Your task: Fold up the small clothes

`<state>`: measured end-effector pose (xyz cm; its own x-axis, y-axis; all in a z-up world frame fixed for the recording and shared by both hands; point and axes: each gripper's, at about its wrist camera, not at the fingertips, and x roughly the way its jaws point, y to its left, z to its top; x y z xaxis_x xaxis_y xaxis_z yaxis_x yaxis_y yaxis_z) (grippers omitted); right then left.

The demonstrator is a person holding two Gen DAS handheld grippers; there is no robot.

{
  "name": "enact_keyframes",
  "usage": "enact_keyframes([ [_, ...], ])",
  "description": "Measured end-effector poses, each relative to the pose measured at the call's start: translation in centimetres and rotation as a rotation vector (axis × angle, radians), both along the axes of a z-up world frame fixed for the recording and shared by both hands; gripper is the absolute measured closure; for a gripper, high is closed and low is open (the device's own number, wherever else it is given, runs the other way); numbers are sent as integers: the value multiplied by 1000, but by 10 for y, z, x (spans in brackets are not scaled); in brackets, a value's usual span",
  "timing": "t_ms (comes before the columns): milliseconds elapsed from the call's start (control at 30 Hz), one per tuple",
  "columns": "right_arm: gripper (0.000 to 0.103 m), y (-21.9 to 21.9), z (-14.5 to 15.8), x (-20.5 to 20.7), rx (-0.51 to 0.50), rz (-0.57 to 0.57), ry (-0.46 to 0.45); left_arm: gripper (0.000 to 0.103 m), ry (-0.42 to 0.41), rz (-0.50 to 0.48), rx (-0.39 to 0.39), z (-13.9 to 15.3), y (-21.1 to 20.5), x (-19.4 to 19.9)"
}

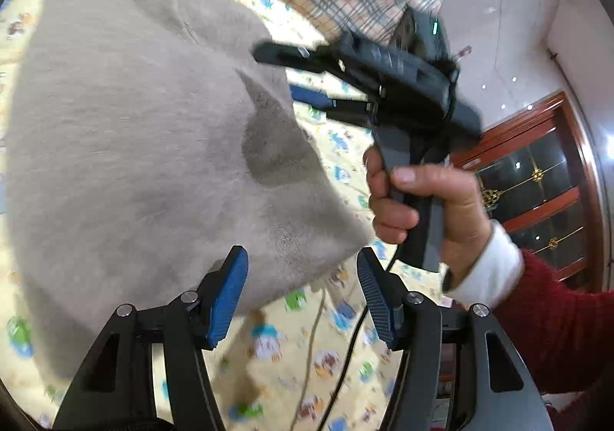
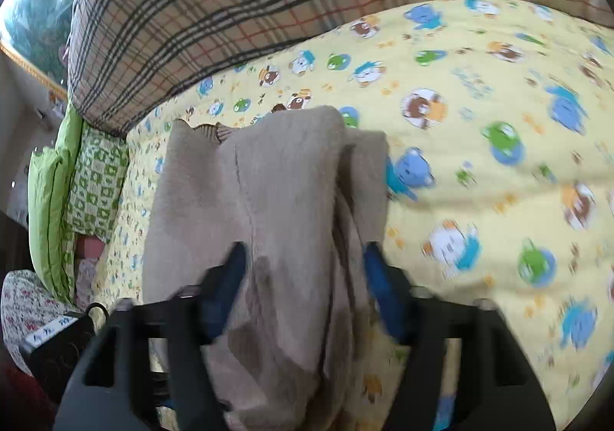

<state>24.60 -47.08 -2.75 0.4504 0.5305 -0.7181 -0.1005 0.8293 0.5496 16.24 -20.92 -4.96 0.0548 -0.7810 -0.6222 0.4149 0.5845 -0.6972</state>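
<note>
A small grey-beige fuzzy knit garment (image 1: 146, 147) lies folded on a yellow cartoon-print bedsheet (image 1: 291, 358). My left gripper (image 1: 303, 281) is open, its blue pads either side of the garment's near corner, not clamping it. The right gripper (image 1: 291, 74) shows in the left wrist view, held by a hand, its fingers open at the garment's far edge. In the right wrist view the garment (image 2: 276, 193) lies between the open blue pads of the right gripper (image 2: 303, 269), with a brown ribbed trim at its far end.
A plaid quilt (image 2: 215, 16) is piled along the back of the bed. Green pillows (image 2: 76, 185) lie at the left. The yellow sheet (image 2: 499, 162) stretches to the right. A wooden cabinet (image 1: 537, 181) stands beyond the bed. A cable (image 1: 345, 350) trails over the sheet.
</note>
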Motion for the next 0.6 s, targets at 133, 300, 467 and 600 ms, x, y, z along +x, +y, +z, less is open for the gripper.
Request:
enact_keyframes([
  [133,22,-6,-2,-17,54,-16,8,30,-59,103,24,23,44,4],
  [300,22,-5,-23,-21,84,5,62,27,-50,253,62,22,82,52],
  [467,21,-5,-39,-9,133,14,92,21,17,305,126,-12,87,102],
  [600,21,-2,-45,3,156,32,93,15,121,320,44,-48,91,123],
])
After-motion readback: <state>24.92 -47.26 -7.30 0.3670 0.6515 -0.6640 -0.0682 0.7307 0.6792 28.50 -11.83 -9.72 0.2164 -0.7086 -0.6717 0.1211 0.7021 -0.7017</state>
